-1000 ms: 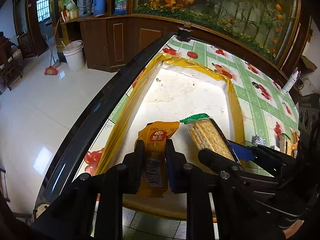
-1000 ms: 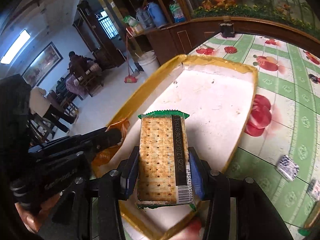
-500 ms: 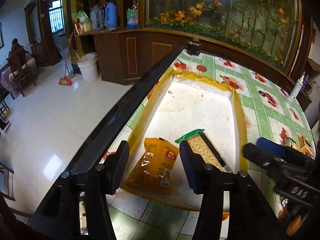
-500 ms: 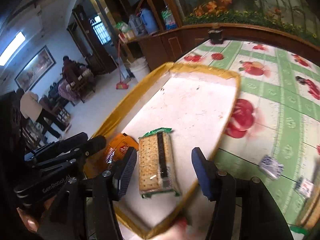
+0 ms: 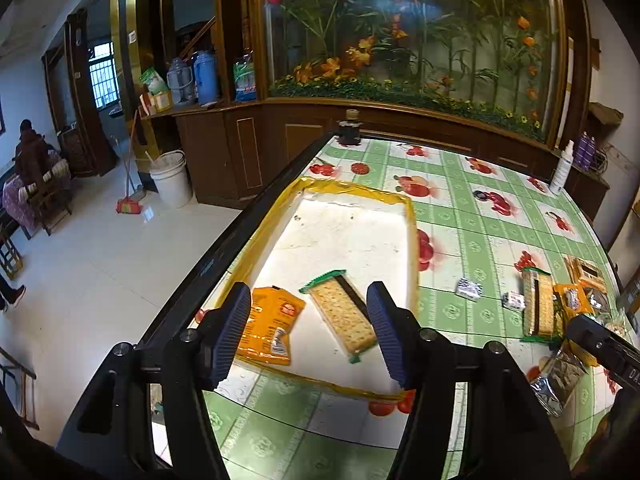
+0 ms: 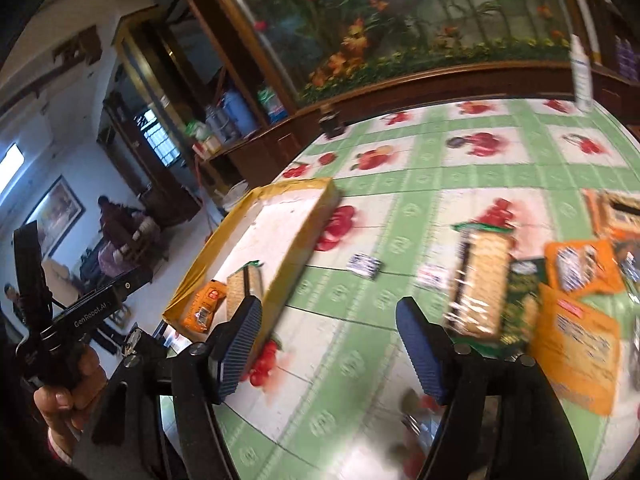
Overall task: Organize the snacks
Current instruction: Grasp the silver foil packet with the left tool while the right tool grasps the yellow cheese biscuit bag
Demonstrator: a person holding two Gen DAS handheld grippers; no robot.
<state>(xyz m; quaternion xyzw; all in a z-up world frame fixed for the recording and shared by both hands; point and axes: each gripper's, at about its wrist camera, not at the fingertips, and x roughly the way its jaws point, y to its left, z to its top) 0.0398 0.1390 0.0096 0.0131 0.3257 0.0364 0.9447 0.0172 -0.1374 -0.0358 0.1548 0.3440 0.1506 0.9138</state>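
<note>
Both my tongs have just been opening and hold nothing — the left gripper [image 5: 308, 332] hangs tilted down over the near end of the shallow yellow-rimmed white tray [image 5: 412, 240], where an orange foil snack packet [image 5: 272, 324] and a clear-wrapped cracker sleeve [image 5: 342, 316] lie side by side. My right gripper [image 6: 328, 348] is the nearer to the loose snack pile [image 6: 560, 300] — it lies to its right, and I judge the next pick, the green-ended cracker pack [image 6: 480, 280], points its long axis away from me.

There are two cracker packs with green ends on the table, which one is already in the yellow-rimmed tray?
The cracker pack lying flat beside the orange snack packet, inside the yellow-rimmed tray. The other cracker pack still lies on the green tablecloth among the unsorted snacks.
</note>
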